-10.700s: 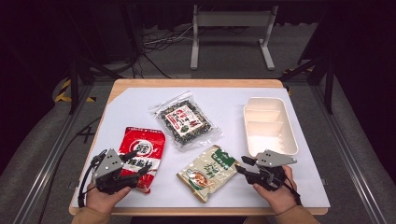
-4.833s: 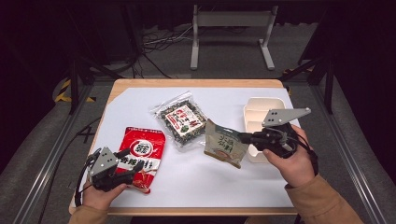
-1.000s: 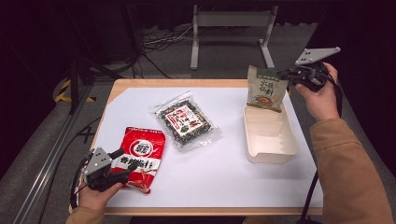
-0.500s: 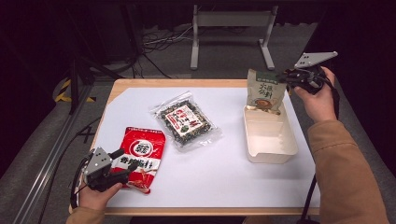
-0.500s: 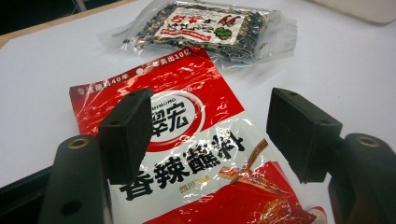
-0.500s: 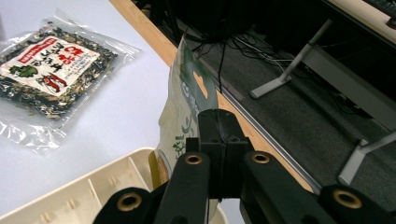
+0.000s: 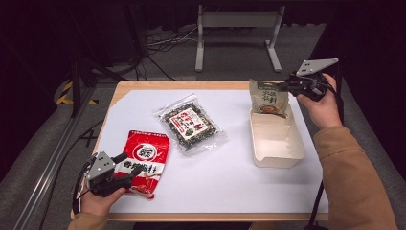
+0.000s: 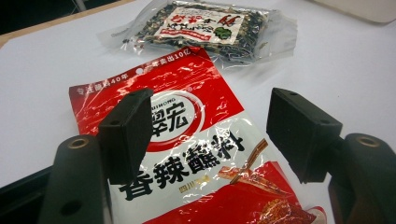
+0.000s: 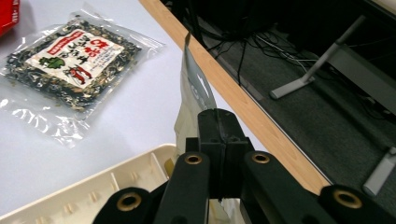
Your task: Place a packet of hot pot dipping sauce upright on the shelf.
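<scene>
The tray [image 7: 277,143] sits at the right of the table [image 7: 158,86], a cream box with low ribs along its inner wall [image 9: 116,182]. The green pouch [image 7: 269,97] stands upright with its bottom edge dipping into the tray's far end; the rest of the tray holds nothing. The right gripper [image 7: 292,86] is clamped on the pouch's right edge, jaws pressed flat together on the foil in the right gripper view [image 9: 218,135].

Half a second ago the pouch hung a little higher above the tray's far rim; now it is lower, its base inside the rim. Earlier still it lay flat near the front edge. The left gripper [image 7: 125,170] has kept its place over the red pouch [image 7: 143,160], jaws apart with the pouch lying under them, not pinched [image 8: 205,154]. The clear seaweed bag [image 7: 189,125] has not shifted.

Whether the green pouch's base touches the tray floor cannot be told. In the right gripper view the jaws hide most of the pouch [image 9: 194,98], and the red pouch is cut off at the bottom of the left gripper view.
</scene>
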